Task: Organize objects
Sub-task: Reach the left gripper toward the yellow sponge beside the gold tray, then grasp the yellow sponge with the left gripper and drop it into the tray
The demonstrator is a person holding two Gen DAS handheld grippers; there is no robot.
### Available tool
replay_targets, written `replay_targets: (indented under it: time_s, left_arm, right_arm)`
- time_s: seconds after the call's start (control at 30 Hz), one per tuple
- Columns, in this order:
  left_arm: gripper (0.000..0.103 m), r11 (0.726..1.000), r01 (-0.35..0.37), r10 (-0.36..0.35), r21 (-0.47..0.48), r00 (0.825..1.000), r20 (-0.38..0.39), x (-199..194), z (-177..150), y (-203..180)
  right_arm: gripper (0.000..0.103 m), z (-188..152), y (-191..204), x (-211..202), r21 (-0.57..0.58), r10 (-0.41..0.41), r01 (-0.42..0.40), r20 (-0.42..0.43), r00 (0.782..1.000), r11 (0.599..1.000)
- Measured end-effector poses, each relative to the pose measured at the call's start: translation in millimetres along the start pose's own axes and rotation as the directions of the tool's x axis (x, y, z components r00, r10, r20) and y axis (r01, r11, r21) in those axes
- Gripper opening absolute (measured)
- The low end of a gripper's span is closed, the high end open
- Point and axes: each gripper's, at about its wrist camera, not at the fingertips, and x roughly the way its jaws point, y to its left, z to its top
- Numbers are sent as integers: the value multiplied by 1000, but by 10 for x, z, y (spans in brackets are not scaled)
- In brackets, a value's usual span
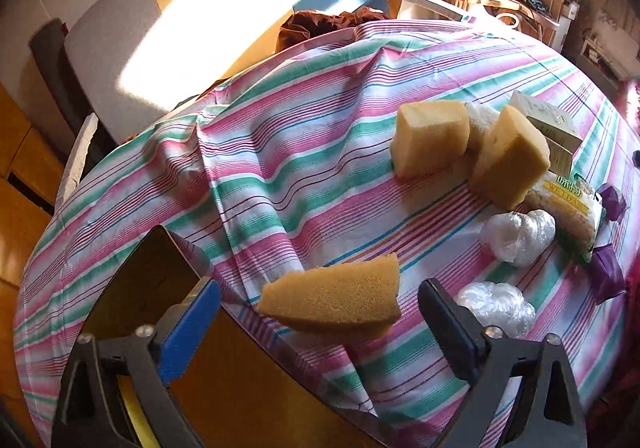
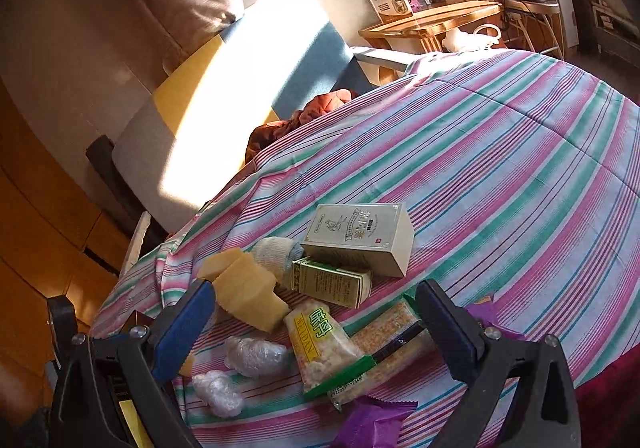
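On the striped cloth (image 1: 304, 151) lie several yellow sponges. One wedge-shaped sponge (image 1: 334, 300) lies between the fingers of my open left gripper (image 1: 320, 312), untouched by either pad. Two more sponges (image 1: 430, 137) (image 1: 514, 157) lie further right; they also show in the right wrist view (image 2: 248, 292). My right gripper (image 2: 316, 312) is open and empty above two snack packets (image 2: 324, 348) (image 2: 392, 344). Behind them lie a green box (image 2: 332, 282) and a larger beige box (image 2: 360, 238). Two crumpled plastic wads (image 2: 256, 356) (image 2: 218, 392) lie at the left.
Purple wrappers (image 2: 372, 424) lie by the near edge. A white sock-like bundle (image 2: 274, 252) sits behind the sponges. A brown garment (image 2: 304, 115) lies at the cloth's far edge. A wooden side table (image 2: 432, 23) stands beyond. The wooden floor (image 1: 24, 167) lies left.
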Motion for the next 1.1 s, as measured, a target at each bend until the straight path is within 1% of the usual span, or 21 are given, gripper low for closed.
replay_targets:
  time_s: [0.03,0.07,0.13,0.2,0.27,0.37,0.47,0.57,0.63,0.67,0.73,0.8,0.87,0.9,0.93,1.0,1.07,1.1]
  left_arm:
    - [68,1000,7,-7,5,1000,-11,32,3,-22]
    - [65,1000,25,-25,4,1000,-19,55,0,-39]
    - [61,1000,23,-23,6,1000,14,32,-17,-84]
    - [59,999,46,-46,-3,998,33,-22,-48,-106]
    - [59,996,84,-82,-33,994,72,-146,-89,-98]
    - [59,985,153,-141,-83,981,134,-394,-192,-112]
    - [59,972,208,-185,-111,965,188,-661,-365,-186]
    - [59,958,255,-221,-128,947,233,-900,-547,-256]
    - [59,950,275,-234,-149,941,246,-1010,-670,-268]
    - [59,946,284,-239,-159,937,254,-1062,-732,-266]
    - [59,943,284,-232,-172,935,269,-1169,-851,-263]
    - [59,940,287,-229,-186,932,282,-1257,-956,-258]
    - [59,938,281,-215,-203,932,293,-1333,-1081,-247]
    - [59,935,281,-211,-215,931,297,-1364,-1138,-239]
    - [59,931,284,-209,-230,930,302,-1401,-1205,-220]
    - [60,925,281,-197,-255,931,309,-1459,-1319,-199]
    - [60,915,286,-194,-284,930,313,-1493,-1423,-165]
    - [60,911,287,-191,-295,930,315,-1508,-1471,-148]
  right_arm:
    - [102,18,-60,-23,28,-4,4,13,1000,1000]
    - [102,38,-126,-39,61,-8,7,24,1000,998]
    - [102,69,-260,-55,125,-18,14,33,999,992]
    - [101,85,-367,-49,173,-22,18,26,999,985]
    - [98,84,-408,-10,195,-16,15,5,1000,981]
    - [97,77,-392,29,188,-24,26,-11,1000,982]
    - [94,63,-358,82,164,-31,36,-37,999,986]
    - [90,37,-297,165,131,-25,35,-80,997,991]
    - [85,9,-229,225,96,-18,29,-112,993,995]
    - [84,-5,-187,252,76,-19,29,-125,992,997]
    - [80,-24,-133,272,44,-22,28,-138,990,999]
    - [76,-39,-117,274,35,-14,19,-146,989,999]
    - [71,-59,-92,301,31,17,-12,-173,985,999]
    - [66,-83,-46,330,22,45,-41,-194,980,999]
    - [60,-111,25,349,-2,71,-73,-213,975,997]
    - [58,-181,224,365,-89,98,-123,-239,966,988]
    - [57,-288,409,422,-167,101,-153,-281,954,974]
    - [55,-344,488,452,-206,91,-157,-301,949,966]
